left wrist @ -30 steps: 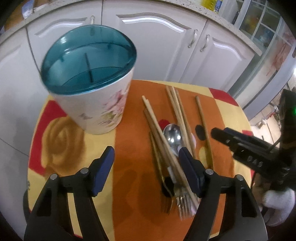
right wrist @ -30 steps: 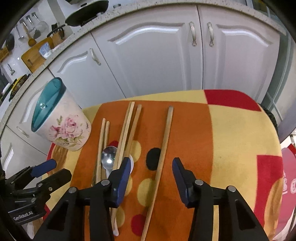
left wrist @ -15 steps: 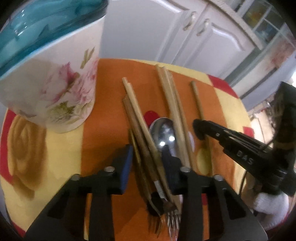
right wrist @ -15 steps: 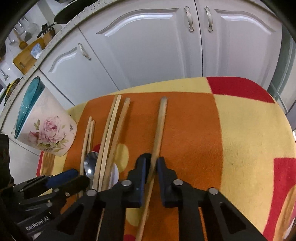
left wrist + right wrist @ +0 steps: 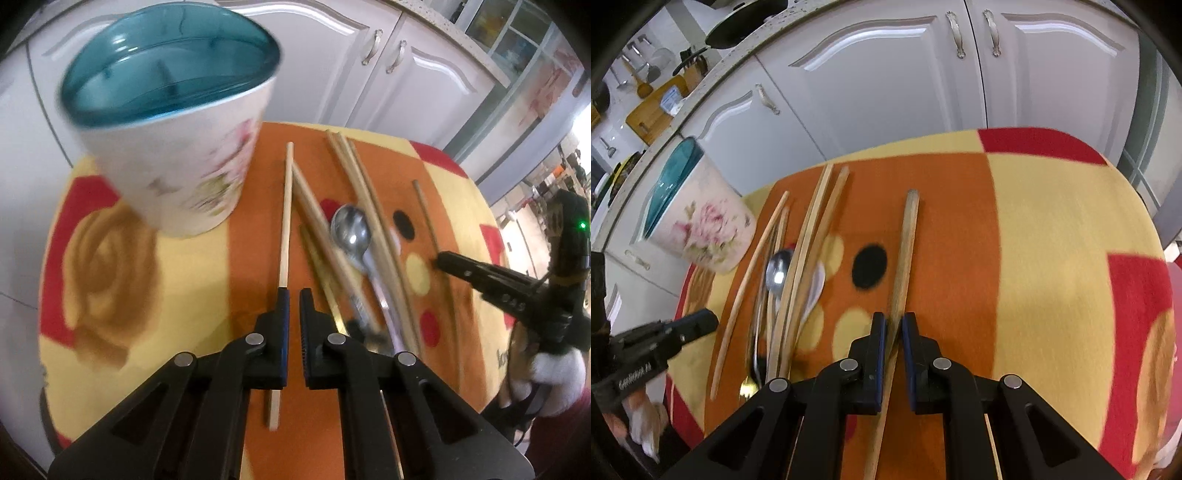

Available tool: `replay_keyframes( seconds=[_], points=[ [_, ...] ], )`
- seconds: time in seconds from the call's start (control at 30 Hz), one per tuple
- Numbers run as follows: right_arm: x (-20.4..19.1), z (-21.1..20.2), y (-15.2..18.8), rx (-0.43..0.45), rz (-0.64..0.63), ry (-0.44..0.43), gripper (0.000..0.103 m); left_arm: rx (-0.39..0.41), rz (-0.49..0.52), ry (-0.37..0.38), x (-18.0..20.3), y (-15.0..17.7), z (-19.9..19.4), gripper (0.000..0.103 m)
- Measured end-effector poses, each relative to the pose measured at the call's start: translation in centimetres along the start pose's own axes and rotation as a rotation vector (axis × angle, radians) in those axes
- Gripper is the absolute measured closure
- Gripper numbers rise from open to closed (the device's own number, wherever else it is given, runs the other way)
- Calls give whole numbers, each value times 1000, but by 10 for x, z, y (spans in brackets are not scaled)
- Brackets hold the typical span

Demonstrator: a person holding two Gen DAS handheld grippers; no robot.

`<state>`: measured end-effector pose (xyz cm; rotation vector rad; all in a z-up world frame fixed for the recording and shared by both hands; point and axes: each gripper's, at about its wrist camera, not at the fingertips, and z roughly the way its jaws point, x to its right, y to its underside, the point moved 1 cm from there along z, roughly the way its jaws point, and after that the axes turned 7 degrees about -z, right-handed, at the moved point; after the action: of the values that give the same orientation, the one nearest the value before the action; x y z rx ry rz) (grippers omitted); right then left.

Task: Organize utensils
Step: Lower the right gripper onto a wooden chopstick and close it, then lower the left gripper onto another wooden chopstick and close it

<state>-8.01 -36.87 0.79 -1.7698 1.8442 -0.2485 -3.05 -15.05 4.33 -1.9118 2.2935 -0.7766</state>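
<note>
My left gripper (image 5: 291, 295) is shut on a pale wooden chopstick (image 5: 286, 218), raised and pointing toward the floral utensil cup (image 5: 173, 147) with its teal inner liner. My right gripper (image 5: 894, 321) is shut on a darker wooden chopstick (image 5: 907, 243) to the right of the pile. The pile holds several chopsticks (image 5: 373, 221), a steel spoon (image 5: 351, 229) and forks (image 5: 369, 332). It also shows in the right wrist view, with the spoon (image 5: 777, 273) and the cup (image 5: 698, 221) at left.
An orange, yellow and red cloth (image 5: 1052, 229) covers the small round table. White cabinet doors (image 5: 886, 92) stand right behind it. Each gripper shows in the other's view, the right one (image 5: 487, 277) and the left one (image 5: 665, 336).
Both grippers closed on chopsticks: the left took one from the pile's left side and lifted it, the right clamped the lone chopstick. The left view rose, and the cup's opening shows again.
</note>
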Motion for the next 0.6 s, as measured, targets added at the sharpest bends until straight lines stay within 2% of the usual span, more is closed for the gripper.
replay_keyframes(
  seconds=[0.17,0.23,0.3,0.4,0.43,0.47,0.5,0.53,0.6],
  points=[
    [-3,-8,19,-51,-14,-10,94,-34,-14,-18,-17,17,-10,99],
    [-5,-7,15,-54,-27,17,90,-45,-10,-29,-20,23,-11,99],
    [-7,-7,8,-43,-47,51,80,-36,-7,-45,-22,24,-13,99],
    [-7,-5,-3,-30,-37,36,78,-12,-16,-52,-18,15,-12,96],
    [-8,-4,-7,-26,-36,40,78,-9,-17,-43,-16,12,-10,88],
    [-8,0,-10,-27,-36,48,78,-2,-18,-38,-14,10,-8,74],
    [-8,2,-12,-27,-35,52,77,5,-19,-41,-11,8,-5,67],
    [-8,6,-15,-28,-34,55,77,9,-22,-48,-9,6,0,64],
    [-8,15,-20,-32,-30,66,77,1,-14,-54,-2,3,14,64]
  ],
)
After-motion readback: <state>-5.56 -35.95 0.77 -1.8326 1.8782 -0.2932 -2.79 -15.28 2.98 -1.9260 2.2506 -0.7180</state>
